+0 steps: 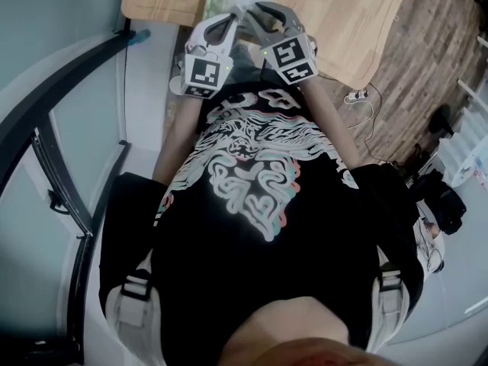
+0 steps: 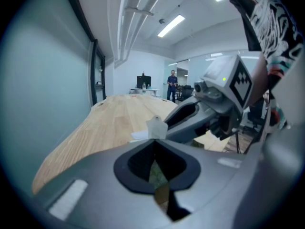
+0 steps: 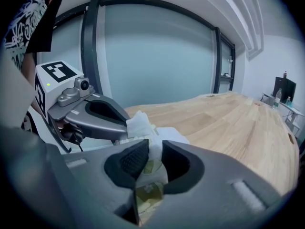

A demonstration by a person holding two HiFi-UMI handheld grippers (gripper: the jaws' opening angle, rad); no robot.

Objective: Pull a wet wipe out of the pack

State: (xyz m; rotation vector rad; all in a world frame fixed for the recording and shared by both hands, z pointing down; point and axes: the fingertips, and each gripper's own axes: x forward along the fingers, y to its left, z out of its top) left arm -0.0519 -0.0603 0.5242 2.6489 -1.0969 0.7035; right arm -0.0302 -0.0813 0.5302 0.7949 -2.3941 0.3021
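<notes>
over a wooden table (image 1: 343, 14) by glass walls (image 3: 157, 56), left gripper (image 2: 155, 138) and right gripper (image 3: 155, 149) pinched the wet wipe (image 3: 139, 123); only left gripper view showed a person (image 2: 172, 85).

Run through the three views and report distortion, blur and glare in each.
Head view: dim; the dark shirt fills the frame, the brighter wooden table sits small at the top. Left gripper view: fisheye with black corners, ceiling lights blown out, its own near jaws soft. Right gripper view: the window frame bows, near jaws are blurred, the wipe is bright white, almost without detail.
</notes>
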